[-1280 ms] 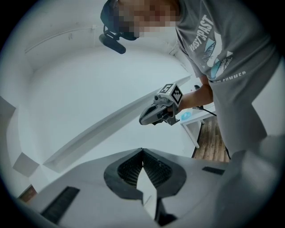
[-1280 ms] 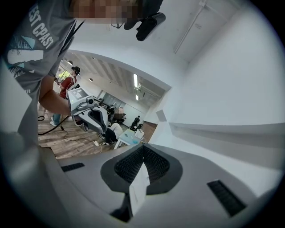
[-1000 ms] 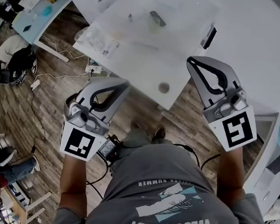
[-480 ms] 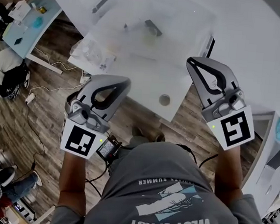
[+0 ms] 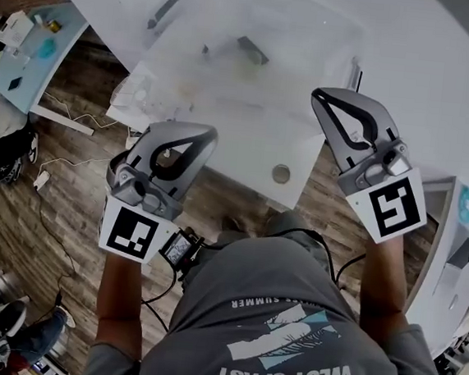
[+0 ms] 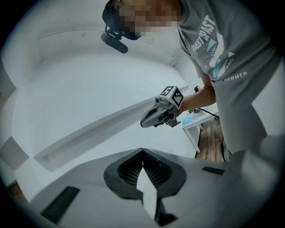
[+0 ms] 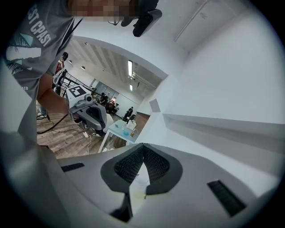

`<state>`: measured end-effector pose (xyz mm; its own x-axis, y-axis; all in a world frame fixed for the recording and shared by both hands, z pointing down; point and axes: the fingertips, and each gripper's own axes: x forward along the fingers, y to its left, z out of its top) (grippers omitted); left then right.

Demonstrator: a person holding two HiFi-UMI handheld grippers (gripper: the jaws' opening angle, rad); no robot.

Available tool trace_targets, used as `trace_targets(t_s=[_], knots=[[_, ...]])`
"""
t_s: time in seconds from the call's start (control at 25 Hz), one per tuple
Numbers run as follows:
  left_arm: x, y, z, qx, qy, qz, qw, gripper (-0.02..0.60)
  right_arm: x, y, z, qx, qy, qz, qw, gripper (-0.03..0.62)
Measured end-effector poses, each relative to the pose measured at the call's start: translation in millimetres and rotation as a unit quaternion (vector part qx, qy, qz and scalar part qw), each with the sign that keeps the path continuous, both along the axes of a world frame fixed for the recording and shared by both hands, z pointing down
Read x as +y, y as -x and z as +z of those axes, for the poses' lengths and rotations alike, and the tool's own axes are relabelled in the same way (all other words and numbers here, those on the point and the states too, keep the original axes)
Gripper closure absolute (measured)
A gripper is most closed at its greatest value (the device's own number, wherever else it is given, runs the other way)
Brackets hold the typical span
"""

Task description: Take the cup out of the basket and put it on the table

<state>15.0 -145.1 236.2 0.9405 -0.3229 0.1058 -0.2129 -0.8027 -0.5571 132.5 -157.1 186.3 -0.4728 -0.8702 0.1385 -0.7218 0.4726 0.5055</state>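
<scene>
In the head view my left gripper [image 5: 212,133] and right gripper [image 5: 317,95] are held in front of the person's chest, at the near edge of a white table [image 5: 248,134]. Both are shut with nothing between the jaws. The left gripper view shows its own shut jaws [image 6: 142,151] and the right gripper [image 6: 162,113] across from it. The right gripper view shows its shut jaws [image 7: 143,147] and the left gripper [image 7: 91,113]. The tabletop is washed out. A pale mesh-like shape [image 5: 140,93] lies at its left edge. I cannot make out a cup.
Two small dark objects [image 5: 252,51] [image 5: 163,7] and a black item [image 5: 357,75] lie on the table, which has a round grommet [image 5: 281,173] near its front edge. A small desk [image 5: 33,48] stands at far left, white furniture [image 5: 452,245] at right, cables [image 5: 54,173] on the wooden floor.
The table has slid lower and closer in the head view. Both grippers stay shut and keep nearly the same places.
</scene>
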Motion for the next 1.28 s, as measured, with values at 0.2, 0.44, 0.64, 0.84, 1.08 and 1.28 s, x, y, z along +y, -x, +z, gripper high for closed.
trace_targets(t_s=[0.2,0.44,0.64,0.84,1.08,1.28], knots=[[-13,-4,0,0.006,0.000,0.003,1.0000,0.572,-17,-6,9,0.007,0.017,0.001,1.000,0.582],[-34,-10,6,-0.005,0.015,-0.021,0.9997,0.572,-55,-13,10,0.007,0.015,-0.025,1.000,0.582],[-51,-14,14,-0.009,0.030,-0.049,0.9983,0.572,-95,-28,28,0.025,0.042,-0.038,0.998,0.582],[-64,-19,28,-0.009,0.052,-0.077,0.9956,0.572,-144,-33,49,0.012,0.080,-0.061,0.995,0.582],[-76,-27,44,-0.007,0.074,-0.099,0.9923,0.572,-200,-37,85,-0.006,0.130,-0.074,0.989,0.582],[-84,-22,56,-0.004,0.097,-0.127,0.9871,0.572,-249,-37,142,0.014,0.194,-0.076,0.978,0.582]])
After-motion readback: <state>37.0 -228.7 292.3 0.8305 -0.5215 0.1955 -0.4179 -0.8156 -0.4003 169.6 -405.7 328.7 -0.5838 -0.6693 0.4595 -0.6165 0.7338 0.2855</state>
